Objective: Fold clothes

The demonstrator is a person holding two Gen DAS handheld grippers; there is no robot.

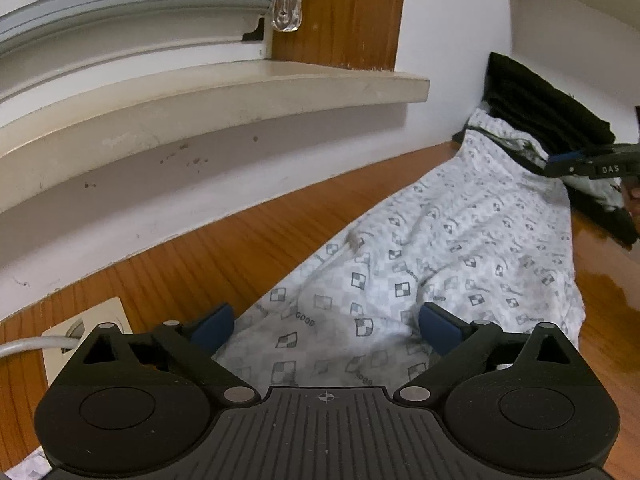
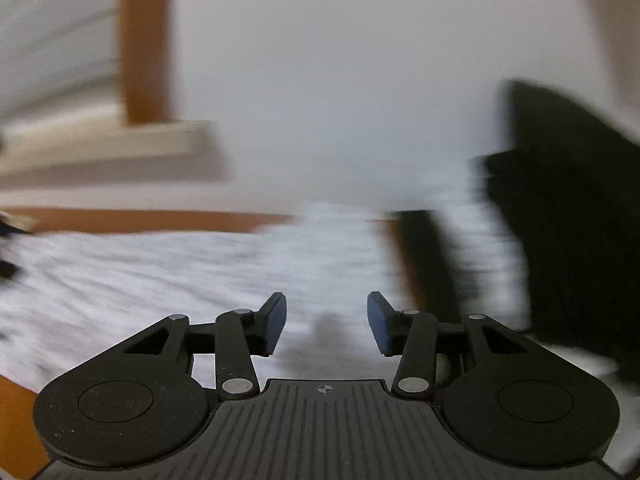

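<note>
Left wrist view: my left tool [image 1: 326, 330] hangs spread over the patterned garment [image 1: 460, 248] on the counter [image 1: 192, 264]; my right tool [image 2: 326, 322] gapes too, blurred.

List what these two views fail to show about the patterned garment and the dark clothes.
- Patterned garment, left wrist view: near end hidden under the left gripper; garment type unclear.
- Dark clothes, left wrist view: cut off by the right edge.
- Right wrist view: motion blur erases the print; the right gripper is open above the cloth.
</note>
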